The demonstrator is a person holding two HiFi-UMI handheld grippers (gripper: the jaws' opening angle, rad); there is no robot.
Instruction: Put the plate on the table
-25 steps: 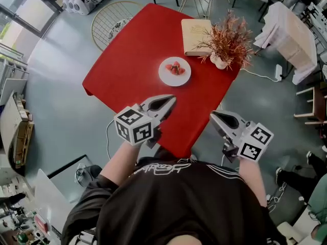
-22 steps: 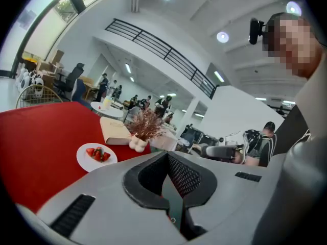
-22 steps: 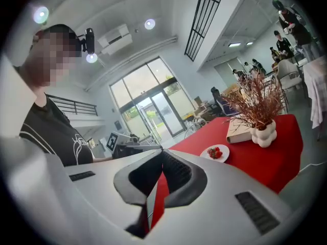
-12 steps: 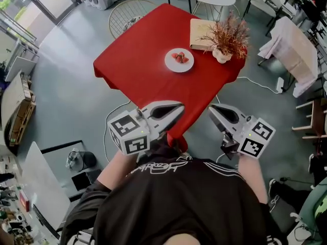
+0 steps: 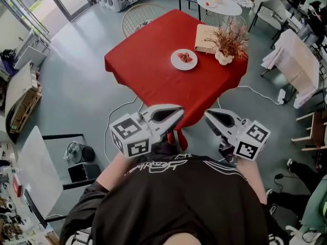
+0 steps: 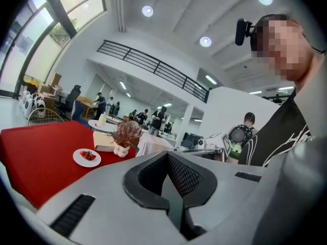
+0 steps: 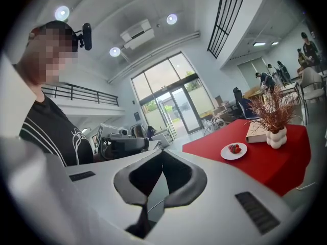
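- Left claw (image 5: 180, 111), lower middle-left of the head view: its jaws are pressed together at the tips and there is nothing between them; its own view shows the same closed pads with only air beyond; a second ago it hung over the near edge of the bench (image 5: 148, 70), and now it sits in front of the bench's near corner, close to the person's chest
- Plate (image 5: 176, 63), upper middle of the head view: it lies flat on the red bench with red fruit (image 5: 185, 57) on it, well apart from both claws; it keeps its spot on the cloth, just left of the dried plant (image 5: 231, 39) and the book (image 5: 204, 37), but the whole bench has slid up the frame and shrunk, with more grey floor (image 5: 82, 86) showing; I judge that the person has stepped back
- Right claw (image 5: 207, 114), lower middle-right: shut as well and holding nothing; it too has drawn away from the bench edge, which now lies above it in the frame
- For the task: the plate already rests on the bench and no claw touches it, so I judge that the placing is done and this is the retreat
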